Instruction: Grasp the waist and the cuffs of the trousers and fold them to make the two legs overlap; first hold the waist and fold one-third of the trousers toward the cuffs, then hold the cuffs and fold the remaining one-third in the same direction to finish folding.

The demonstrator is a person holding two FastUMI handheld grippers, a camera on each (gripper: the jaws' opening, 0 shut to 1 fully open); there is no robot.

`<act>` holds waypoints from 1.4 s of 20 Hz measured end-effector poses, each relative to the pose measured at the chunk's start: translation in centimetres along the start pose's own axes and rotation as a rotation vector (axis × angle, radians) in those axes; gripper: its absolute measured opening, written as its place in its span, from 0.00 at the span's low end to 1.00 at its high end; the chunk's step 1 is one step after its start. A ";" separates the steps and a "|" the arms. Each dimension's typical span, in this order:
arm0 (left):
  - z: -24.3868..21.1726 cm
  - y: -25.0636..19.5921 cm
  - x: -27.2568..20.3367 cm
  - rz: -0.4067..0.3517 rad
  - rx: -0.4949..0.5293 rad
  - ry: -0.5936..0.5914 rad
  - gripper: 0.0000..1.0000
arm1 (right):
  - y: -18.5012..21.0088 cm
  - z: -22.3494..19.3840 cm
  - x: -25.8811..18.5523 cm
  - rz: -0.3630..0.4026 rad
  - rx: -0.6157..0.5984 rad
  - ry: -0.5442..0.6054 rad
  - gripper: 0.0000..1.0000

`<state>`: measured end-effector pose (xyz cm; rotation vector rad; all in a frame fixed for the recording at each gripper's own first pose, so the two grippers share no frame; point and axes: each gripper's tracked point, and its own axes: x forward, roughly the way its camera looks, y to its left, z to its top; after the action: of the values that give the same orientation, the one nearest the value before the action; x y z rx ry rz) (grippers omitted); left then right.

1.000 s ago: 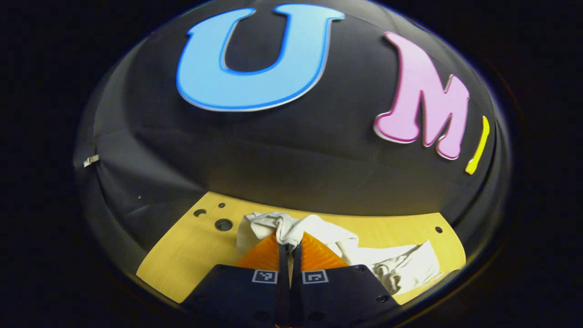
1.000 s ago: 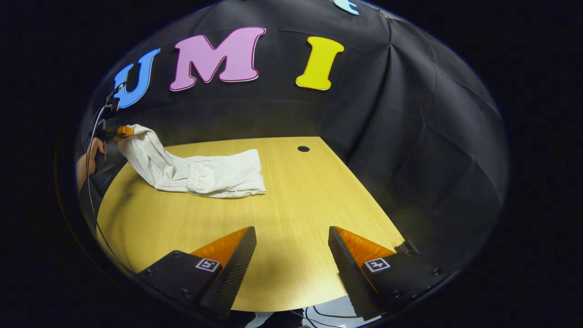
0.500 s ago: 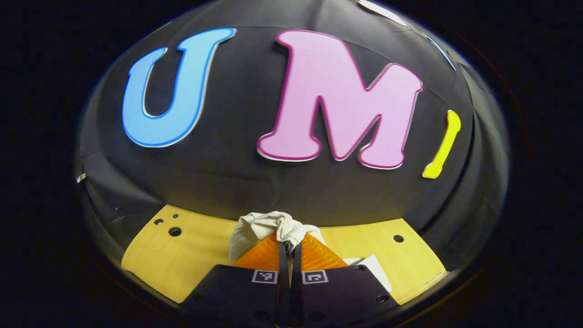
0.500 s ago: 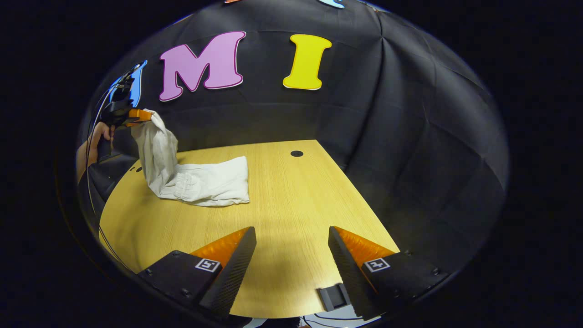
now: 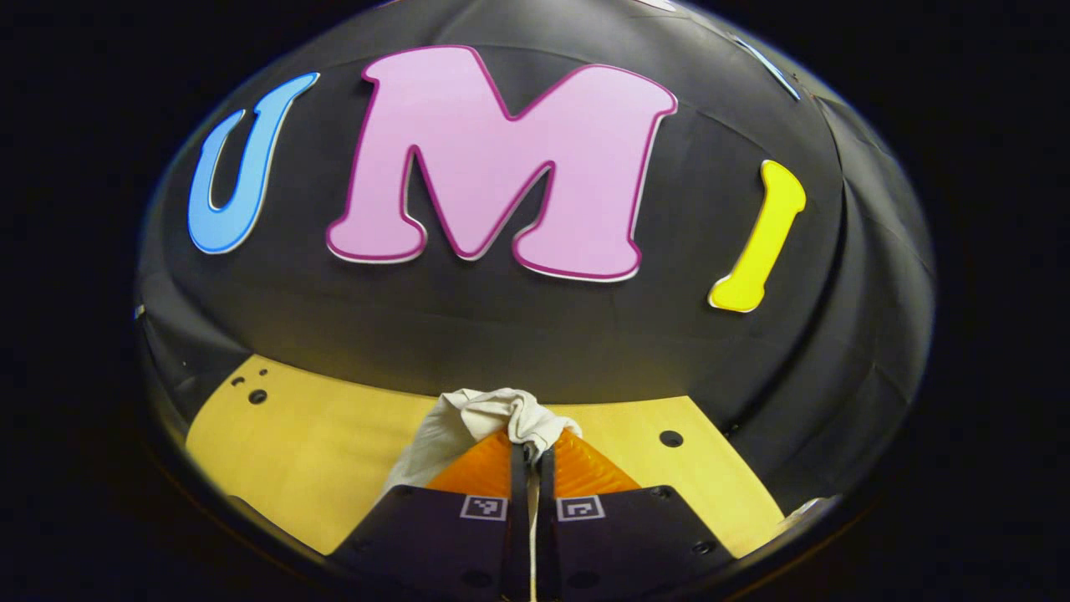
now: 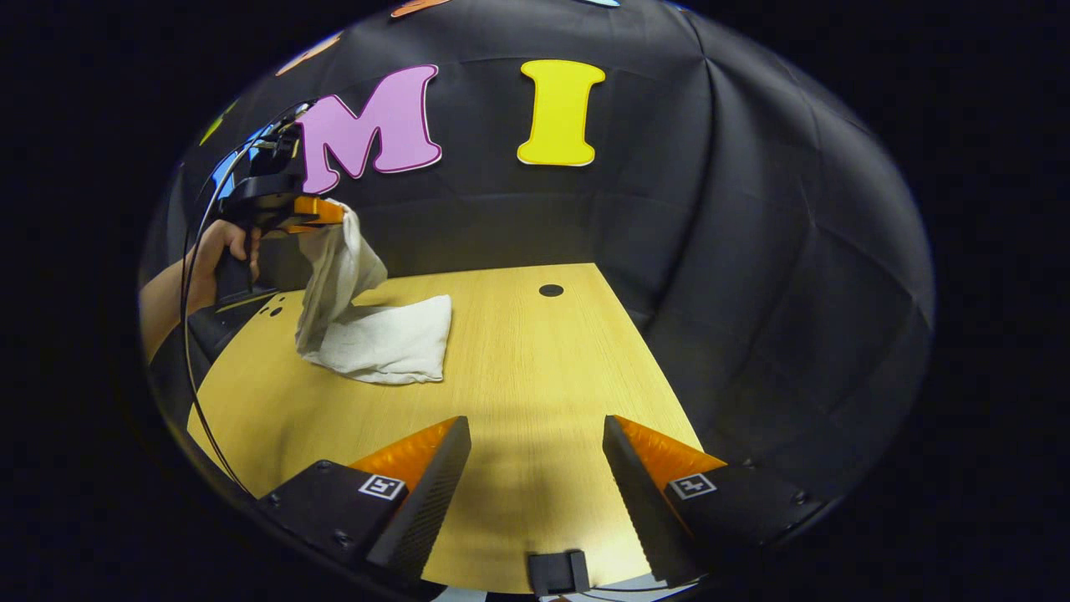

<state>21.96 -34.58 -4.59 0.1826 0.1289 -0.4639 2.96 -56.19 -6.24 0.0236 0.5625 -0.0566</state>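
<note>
The left tongs (image 6: 330, 213) pinch one end of the white trousers (image 6: 368, 334) up high, so they hang down to the table (image 6: 518, 368), while the right tongs (image 6: 535, 451) stand wide open, holding nothing.

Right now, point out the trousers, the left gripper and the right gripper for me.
trousers (image 6: 380, 343), right gripper view, on the part lying flat on the table.
left gripper (image 5: 528, 445), left gripper view, between its closed fingertips where the cloth is pinched.
right gripper (image 6: 535, 431), right gripper view, midway between its spread fingertips.
</note>
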 end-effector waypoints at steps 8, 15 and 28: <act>-6.5 -5.7 1.6 0.002 0.100 0.108 0.20 | -1.4 -1.7 -0.2 0.059 0.008 0.029 0.99; -7.6 -7.2 -0.2 -0.071 0.099 0.112 0.72 | -1.5 -1.5 -0.5 0.069 -0.024 0.015 0.99; -2.4 2.8 -18.3 0.051 0.161 -0.092 0.98 | 3.9 2.6 -2.2 0.072 -0.001 -0.064 0.99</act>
<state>6.79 -23.68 -3.54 0.3214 -0.0031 -0.4315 2.71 -52.31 -2.81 0.0415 0.4977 0.0132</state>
